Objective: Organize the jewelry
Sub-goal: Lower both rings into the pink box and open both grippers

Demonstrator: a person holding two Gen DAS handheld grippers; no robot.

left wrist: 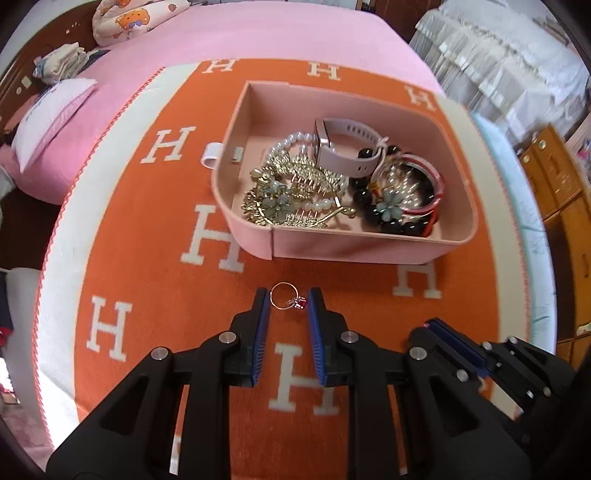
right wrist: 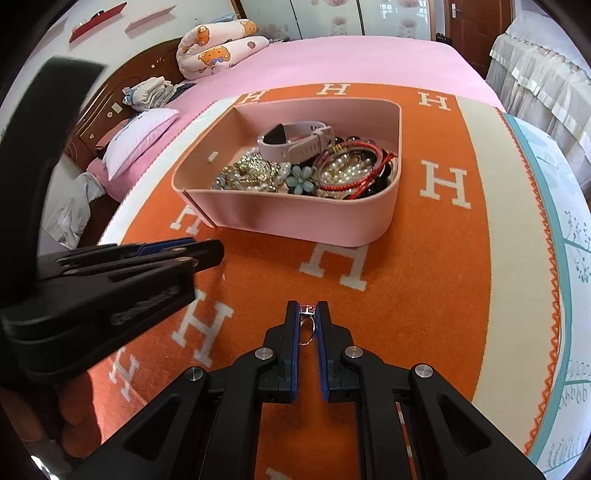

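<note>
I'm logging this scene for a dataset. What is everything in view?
Pink open jewelry box: one, on the blanket.
Pale pink smartwatch: one, in the box.
Gold hair combs with pale blue flowers: several, tangled, box's left part.
Black bead bracelet: one, box's right part.
Gold ring with red stone: one, on the blanket.
Second ring: one, silvery.
Orange H-patterned blanket: one, on the pink bed.
Left gripper: open, straddling the ring.
Right gripper: shut on the second ring.

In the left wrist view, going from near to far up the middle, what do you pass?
left gripper → ring with a red stone lying on the orange blanket → pink jewelry box → pink bedspread
</note>
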